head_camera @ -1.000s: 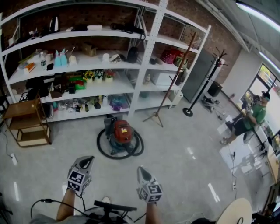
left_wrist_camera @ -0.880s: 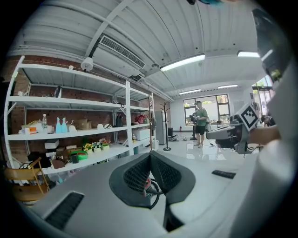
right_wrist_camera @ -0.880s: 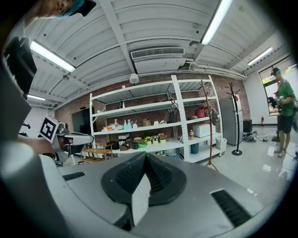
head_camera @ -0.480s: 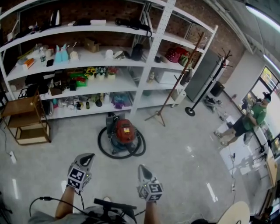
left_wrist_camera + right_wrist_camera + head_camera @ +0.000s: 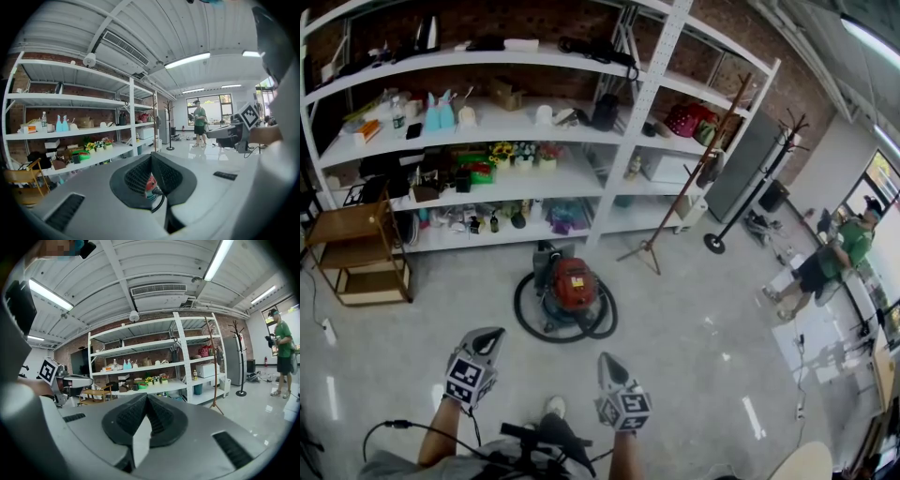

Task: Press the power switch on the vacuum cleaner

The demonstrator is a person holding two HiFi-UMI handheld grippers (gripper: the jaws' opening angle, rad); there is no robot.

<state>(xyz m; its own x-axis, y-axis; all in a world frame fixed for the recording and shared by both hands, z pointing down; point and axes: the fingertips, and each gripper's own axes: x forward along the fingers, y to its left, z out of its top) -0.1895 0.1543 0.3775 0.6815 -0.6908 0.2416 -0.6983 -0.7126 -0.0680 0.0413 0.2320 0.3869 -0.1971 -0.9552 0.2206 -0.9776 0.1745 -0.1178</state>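
The vacuum cleaner [image 5: 573,285] has a red body and stands on the floor in front of the shelves, ringed by its coiled black hose [image 5: 525,321]. Both grippers are held out low, well short of it. My left gripper [image 5: 488,337] is shut and empty, pointing toward the vacuum. My right gripper [image 5: 605,360] is shut and empty too. In the left gripper view the pads meet at the tip of the left gripper [image 5: 151,157], and a sliver of the red vacuum cleaner [image 5: 149,183] shows through the gap below. In the right gripper view the right gripper [image 5: 146,397] is likewise closed on nothing.
White shelving [image 5: 645,103] full of small items lines the brick wall. A wooden rack [image 5: 358,253] stands at the left. Two coat stands [image 5: 689,183] [image 5: 748,183] rise to the right. A person in green [image 5: 842,246] sits far right. A shoe [image 5: 554,407] shows below.
The view has moved forward a little toward the vacuum cleaner, and a shoe has come into sight at the bottom. Both grippers keep the same pose and stay shut.
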